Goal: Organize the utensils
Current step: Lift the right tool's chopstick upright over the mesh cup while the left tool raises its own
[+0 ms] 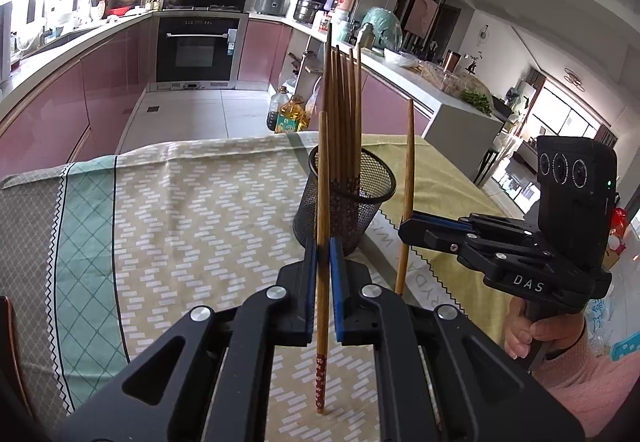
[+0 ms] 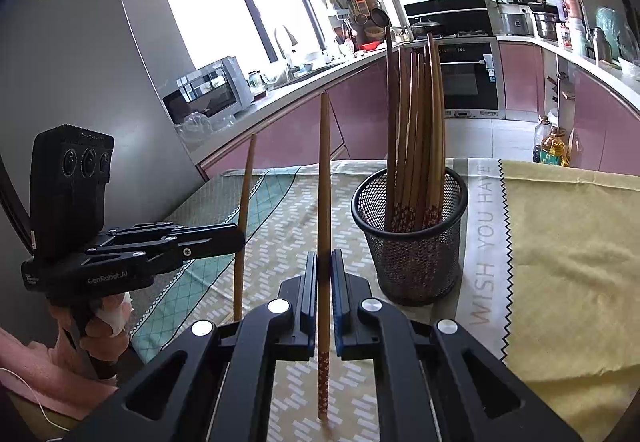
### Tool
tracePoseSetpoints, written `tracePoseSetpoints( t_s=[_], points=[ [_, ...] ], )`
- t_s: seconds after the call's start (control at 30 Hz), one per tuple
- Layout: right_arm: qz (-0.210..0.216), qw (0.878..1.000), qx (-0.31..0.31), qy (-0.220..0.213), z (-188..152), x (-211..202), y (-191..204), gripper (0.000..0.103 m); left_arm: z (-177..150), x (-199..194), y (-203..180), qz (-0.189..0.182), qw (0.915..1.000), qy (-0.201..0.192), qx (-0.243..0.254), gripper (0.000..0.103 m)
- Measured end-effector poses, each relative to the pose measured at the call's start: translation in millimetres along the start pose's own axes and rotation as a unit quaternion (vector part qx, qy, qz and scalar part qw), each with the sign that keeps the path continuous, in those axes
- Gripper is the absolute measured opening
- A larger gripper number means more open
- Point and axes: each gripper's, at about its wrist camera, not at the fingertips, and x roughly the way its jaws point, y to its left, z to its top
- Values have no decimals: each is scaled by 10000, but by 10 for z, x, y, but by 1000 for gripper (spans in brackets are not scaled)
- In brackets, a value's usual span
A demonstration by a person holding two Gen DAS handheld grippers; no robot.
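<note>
Each gripper carries one chopstick, clamped near its lower third so the long plain end stands up and the patterned end hangs below the fingers; judged, this upright hold is meant to let each stick drop patterned end first into the mesh cup [image 1: 347, 197], matching the bundle of chopsticks [image 1: 343, 109] already standing there with patterned ends down; left gripper [image 1: 323, 274] clenched on the left chopstick [image 1: 322, 177], blue pads pressed to either side of it; its tip hangs just above the patterned tablecloth [image 1: 192, 209], whether touching cannot be told; right gripper [image 2: 324, 282] likewise clenched on the right chopstick [image 2: 325, 177], held near vertical; cup sits on the table near the seam between the patterned cloth and the yellow cloth [image 2: 560, 234], ahead of both grippers, nearer the right one; neither stick is over the cup's rim yet; pose: both grippers tilt moderately downward and point across the table toward the cup, side by side, set apart; seen from the left, the right hand [image 1: 536, 334] wraps the handle from below, pink sleeve [image 1: 592, 374] behind; seen from the right, the left hand [image 2: 100, 326] grips its handle the same way; next step, judged: raise each stick above the rim, then release.
</note>
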Motion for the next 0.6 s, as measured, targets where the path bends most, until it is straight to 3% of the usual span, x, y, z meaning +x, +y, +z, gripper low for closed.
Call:
tracePoseSetpoints(
  t_s=[0.6],
  points=[
    [25, 9997, -57, -238, 113, -125, 21, 6, 86, 21, -91, -7, 9998, -200, 82, 7]
  ],
)
